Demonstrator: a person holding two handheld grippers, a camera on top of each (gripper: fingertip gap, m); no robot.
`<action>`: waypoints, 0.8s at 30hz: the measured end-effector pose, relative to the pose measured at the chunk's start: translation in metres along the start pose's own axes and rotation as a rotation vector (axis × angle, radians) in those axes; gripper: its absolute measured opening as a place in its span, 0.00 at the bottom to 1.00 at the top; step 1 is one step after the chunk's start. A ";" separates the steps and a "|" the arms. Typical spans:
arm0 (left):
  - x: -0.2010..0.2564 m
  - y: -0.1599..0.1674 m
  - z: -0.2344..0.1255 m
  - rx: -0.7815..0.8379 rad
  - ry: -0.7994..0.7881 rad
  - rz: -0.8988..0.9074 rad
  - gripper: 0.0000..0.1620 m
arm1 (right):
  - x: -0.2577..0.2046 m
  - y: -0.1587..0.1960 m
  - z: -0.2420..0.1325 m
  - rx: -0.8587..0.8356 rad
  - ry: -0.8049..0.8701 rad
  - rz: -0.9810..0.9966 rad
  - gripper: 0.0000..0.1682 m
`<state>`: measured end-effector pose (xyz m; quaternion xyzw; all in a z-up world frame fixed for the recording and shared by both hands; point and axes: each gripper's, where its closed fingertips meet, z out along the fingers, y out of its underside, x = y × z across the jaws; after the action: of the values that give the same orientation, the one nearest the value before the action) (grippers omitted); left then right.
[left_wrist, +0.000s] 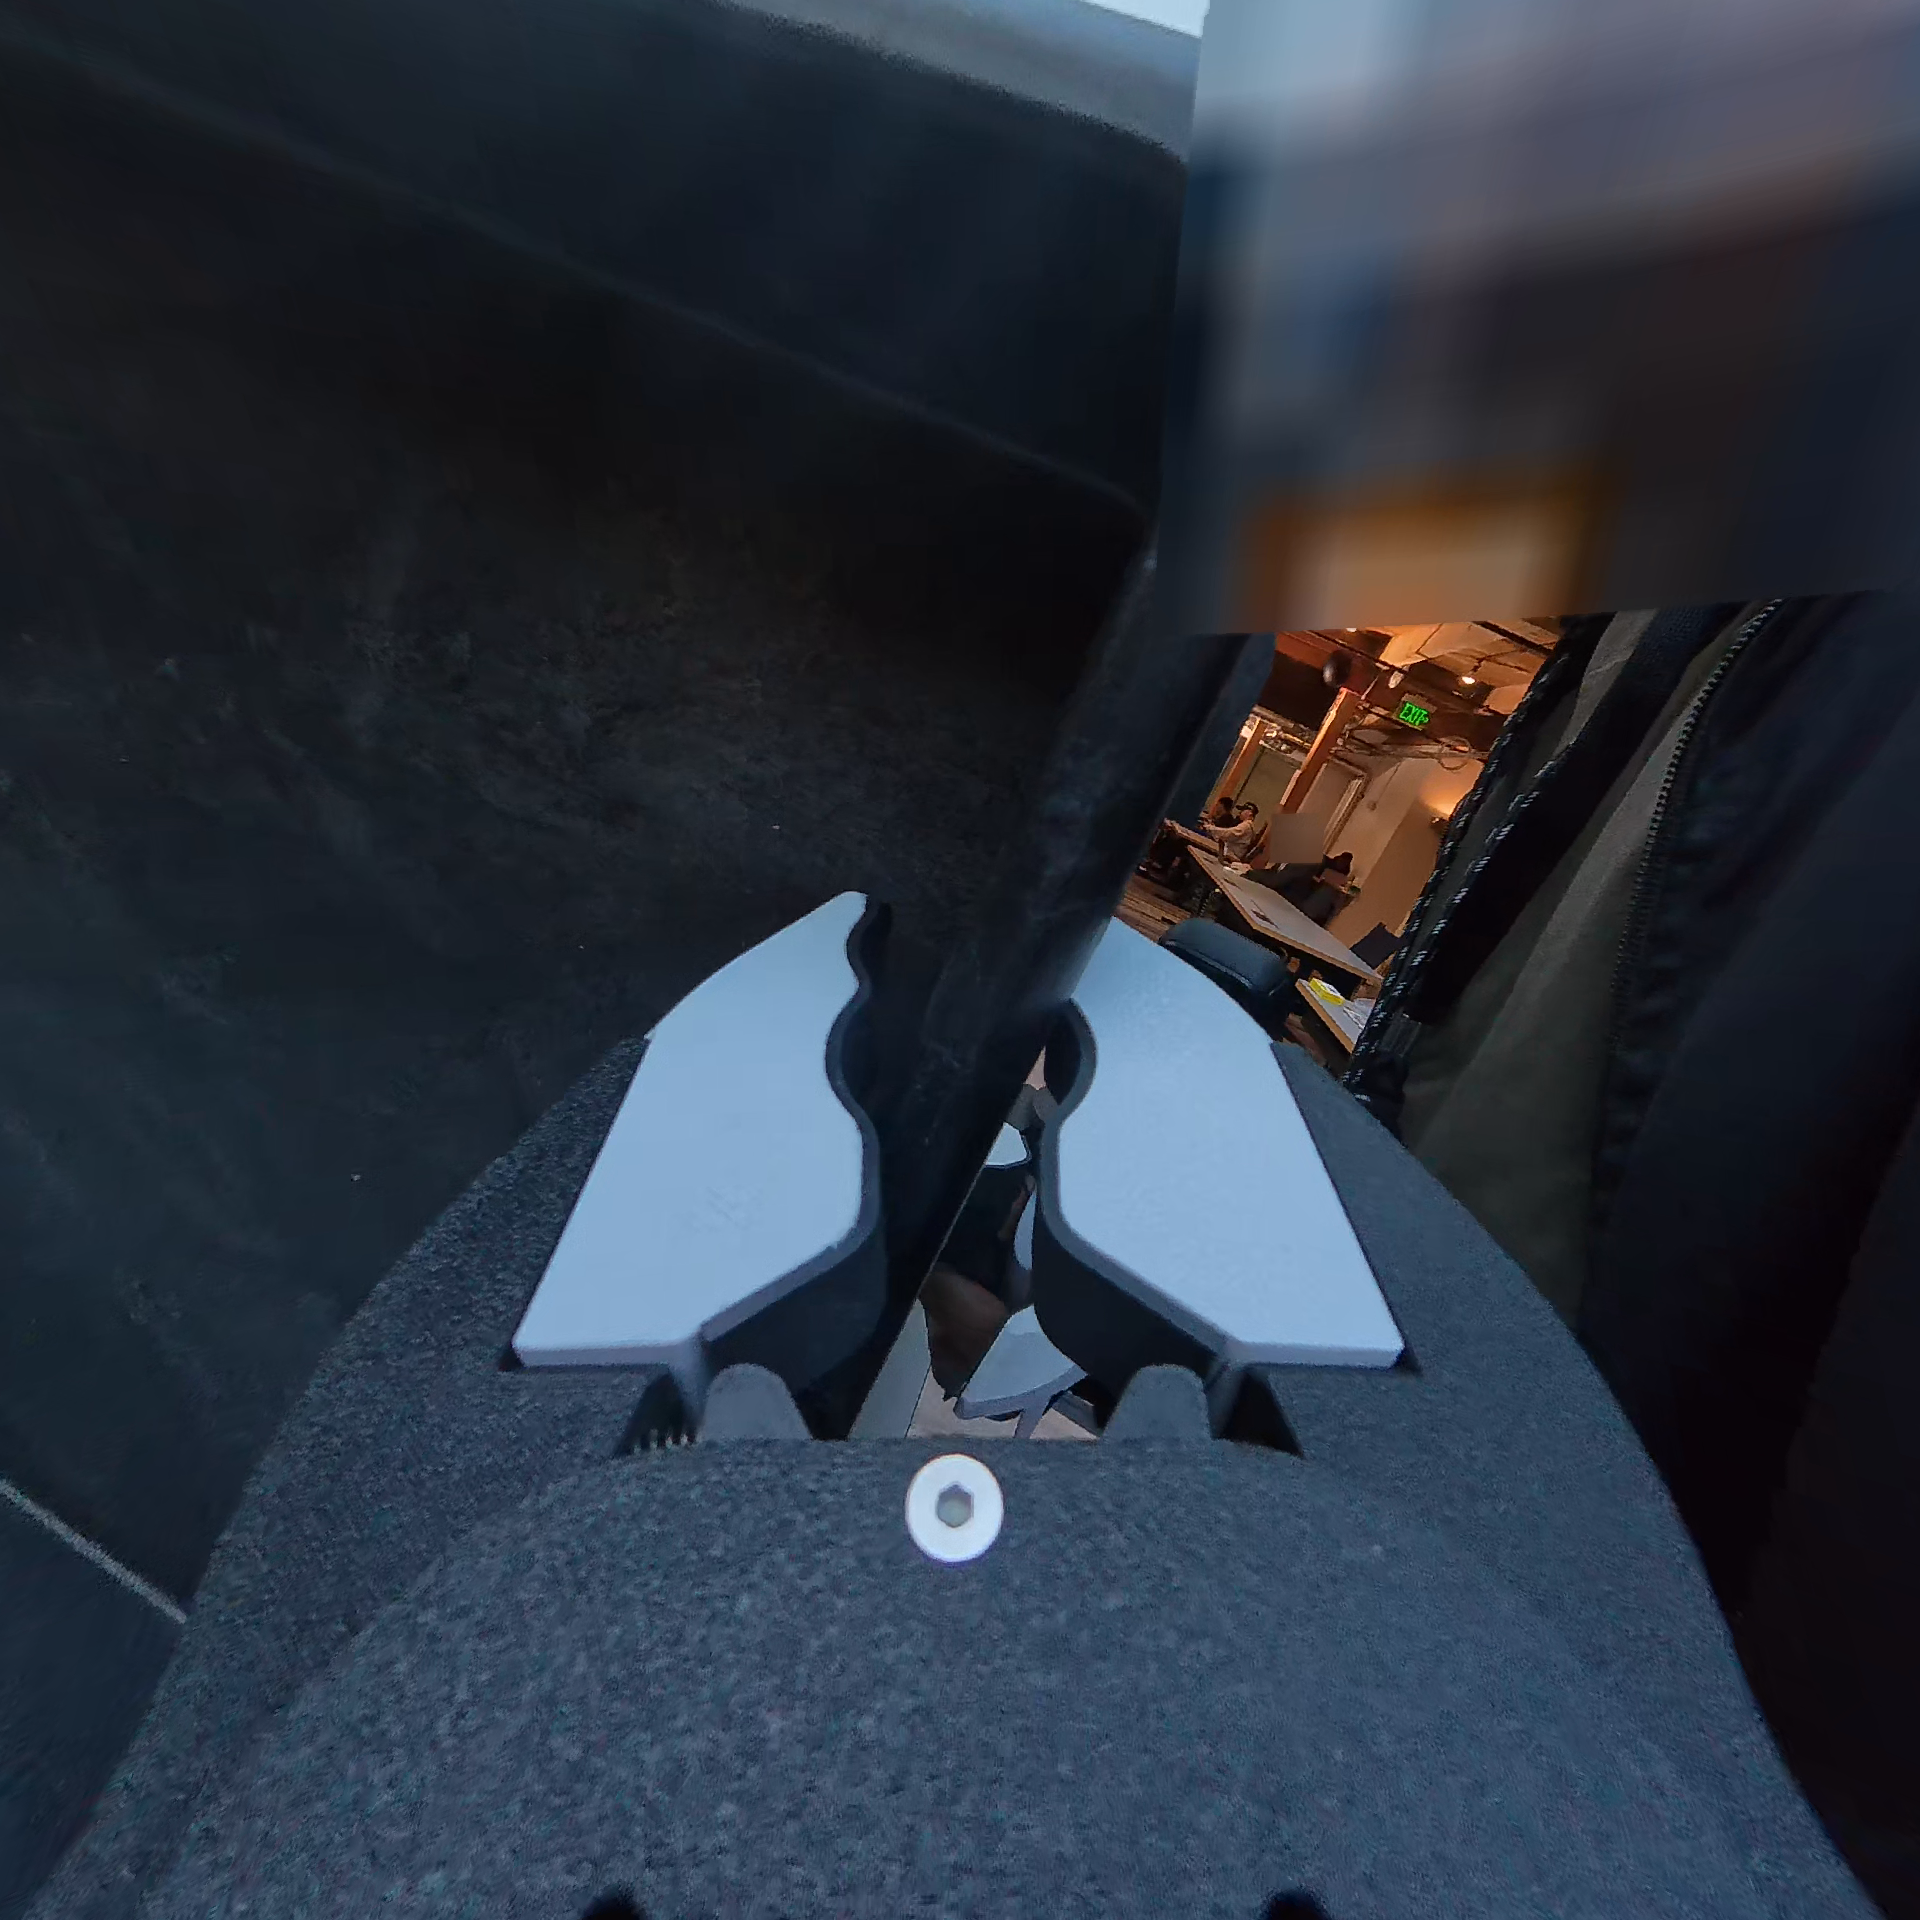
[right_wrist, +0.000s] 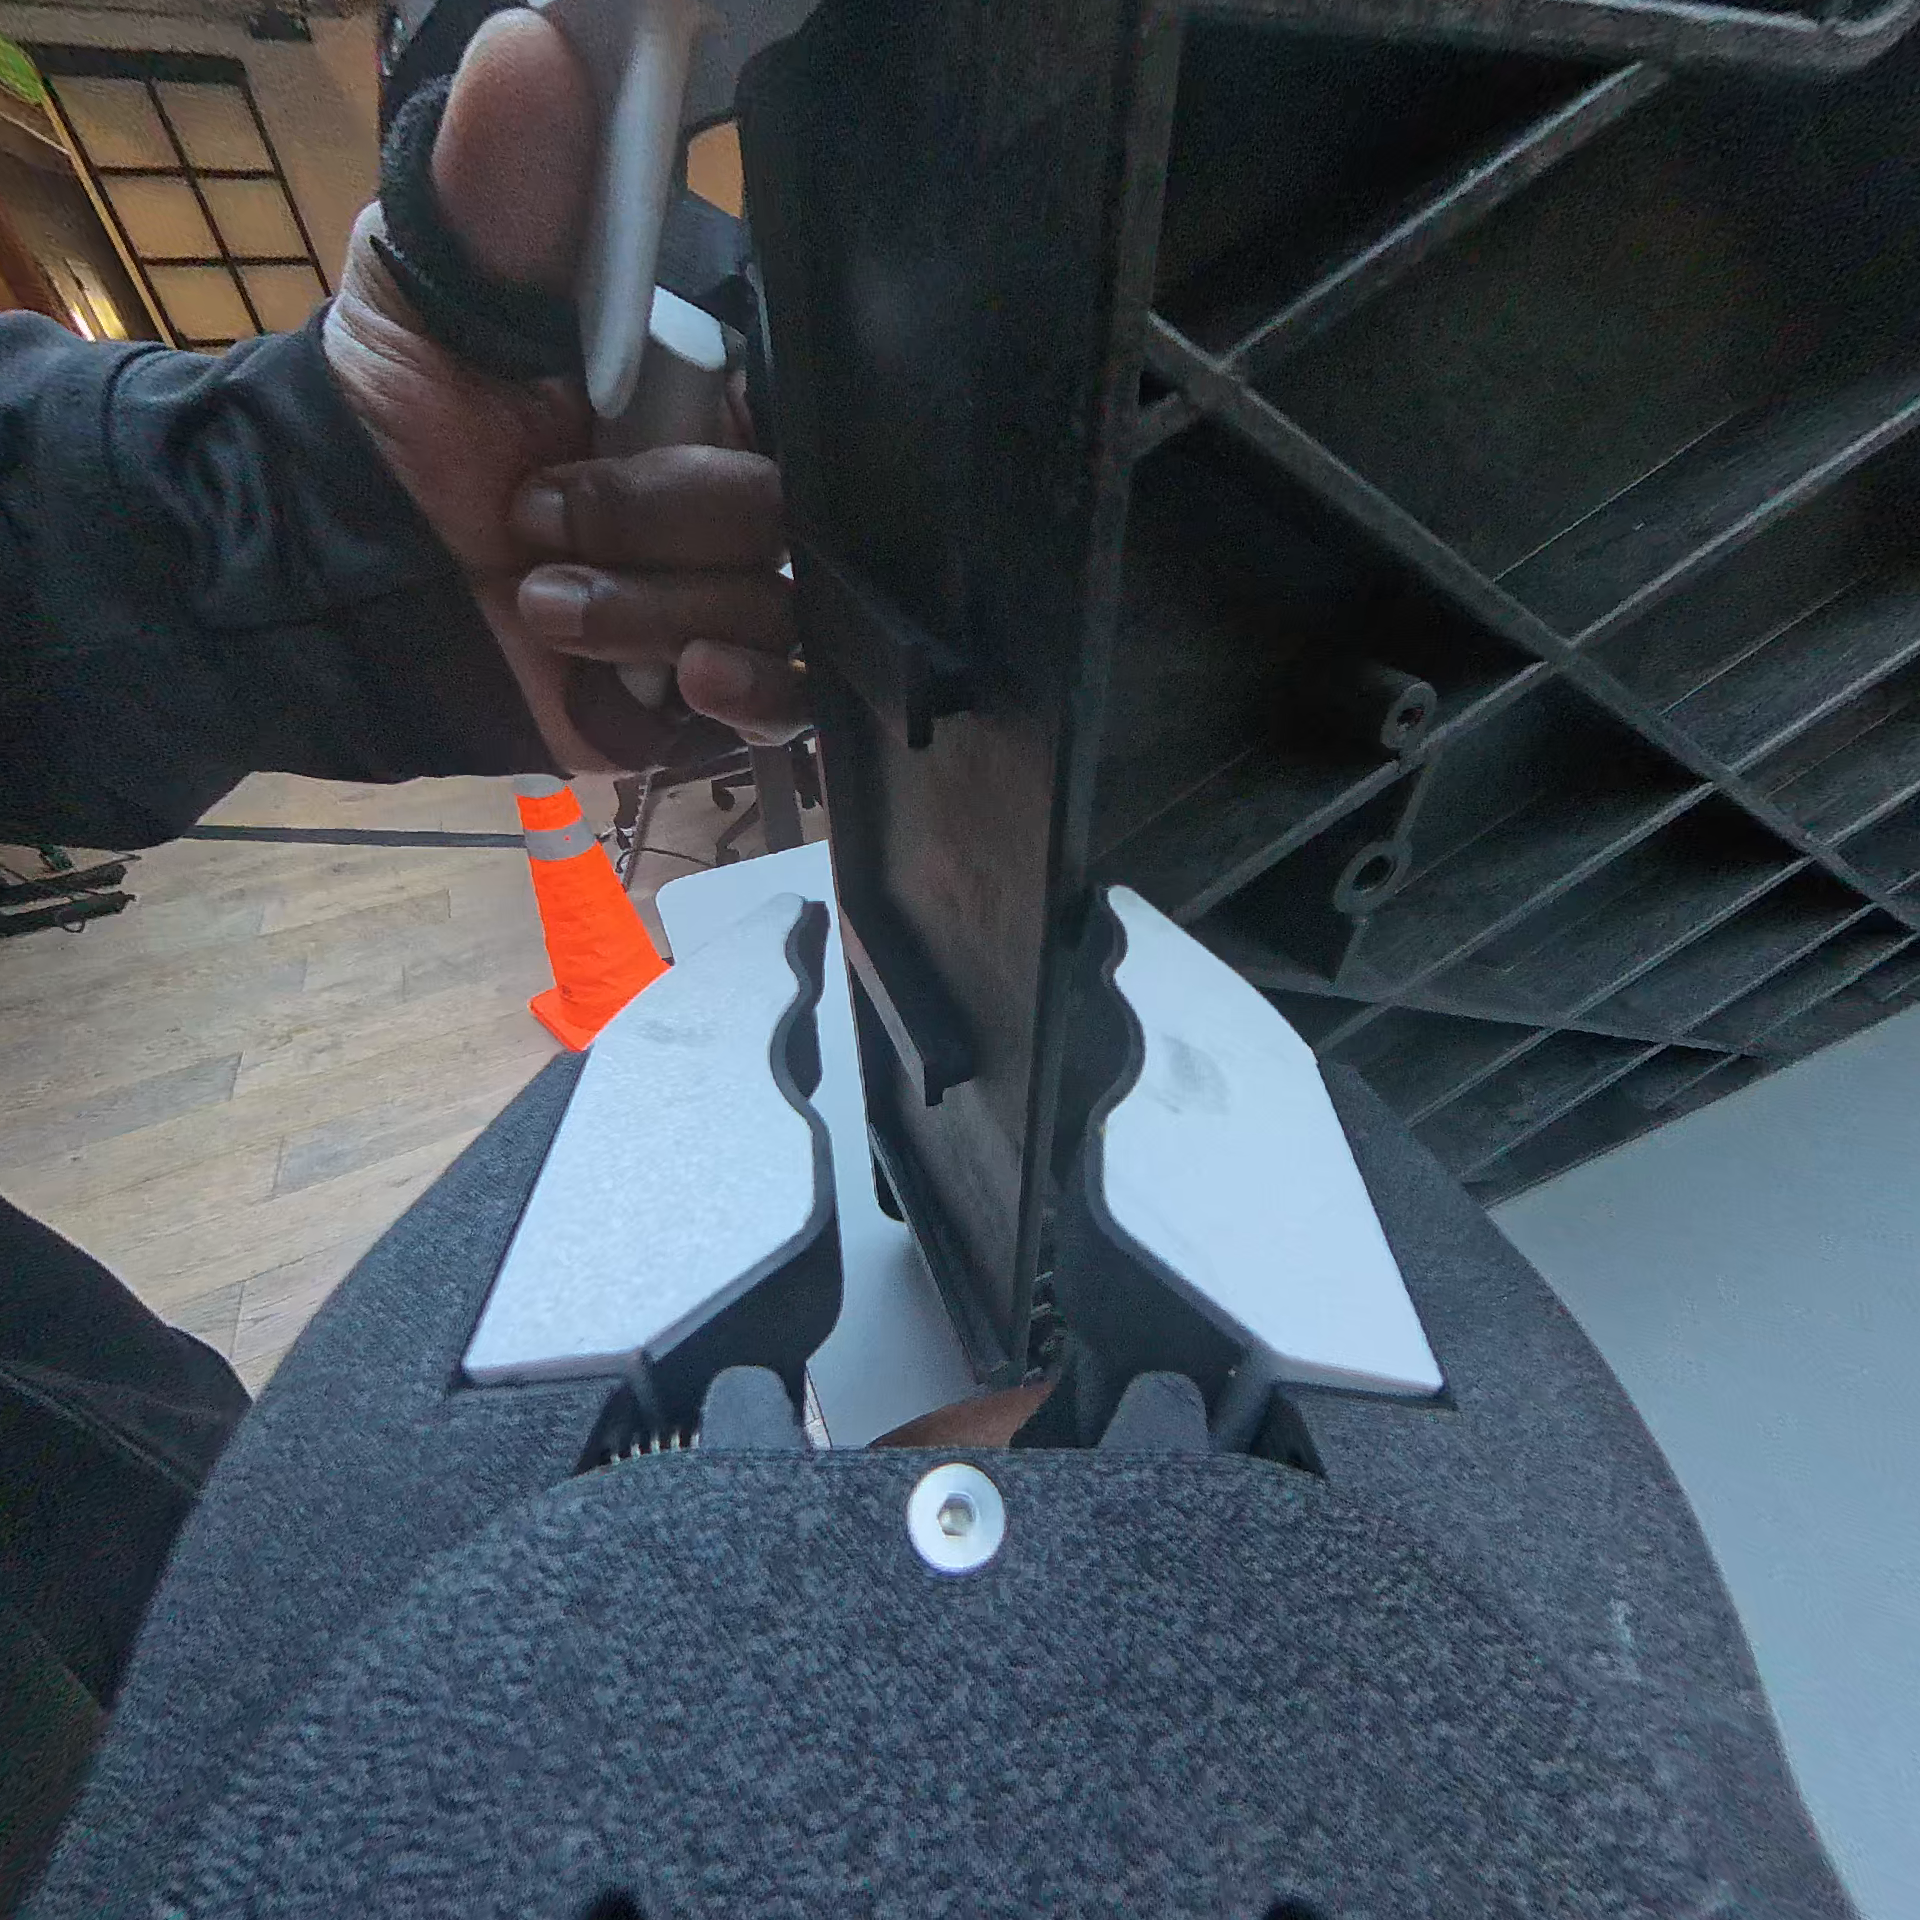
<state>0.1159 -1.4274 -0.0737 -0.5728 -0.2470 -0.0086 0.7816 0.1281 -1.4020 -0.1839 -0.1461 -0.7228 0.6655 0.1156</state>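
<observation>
A large black plastic panel fills both views. In the left wrist view its rough flat face (left_wrist: 520, 623) shows. In the right wrist view its ribbed underside (right_wrist: 1507, 623) shows. My left gripper (left_wrist: 987, 935) is shut on the panel's edge, which runs up between its pale fingers. My right gripper (right_wrist: 966, 904) is shut on another edge rim of the same panel, which stands upright between its fingers. In the right wrist view a person's hand (right_wrist: 582, 520) grips the handle of the other gripper (right_wrist: 623, 208) just behind the panel; that gripper's fingers are hidden.
An orange traffic cone (right_wrist: 582, 935) stands on the wooden floor (right_wrist: 208, 1039). A white table top (right_wrist: 1714, 1299) lies below the panel. A dark jacket (left_wrist: 1714, 1143) is close on the right. Distant tables (left_wrist: 1278, 914) and seated people are beyond. My right fingertips sit around 11 cm from my left ones.
</observation>
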 end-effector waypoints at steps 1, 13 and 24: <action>0.000 0.000 0.000 0.001 0.000 -0.001 0.17 | 0.001 0.001 -0.001 -0.001 -0.001 0.003 0.30; -0.005 -0.003 -0.007 0.035 -0.005 -0.031 0.20 | 0.008 0.010 -0.012 0.004 -0.027 0.044 0.29; -0.009 -0.004 -0.009 0.057 -0.003 -0.053 0.22 | 0.017 0.018 -0.015 -0.017 -0.056 0.066 0.29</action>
<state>0.1099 -1.4394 -0.0761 -0.5437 -0.2635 -0.0215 0.7965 0.1191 -1.3808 -0.2007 -0.1520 -0.7261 0.6666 0.0723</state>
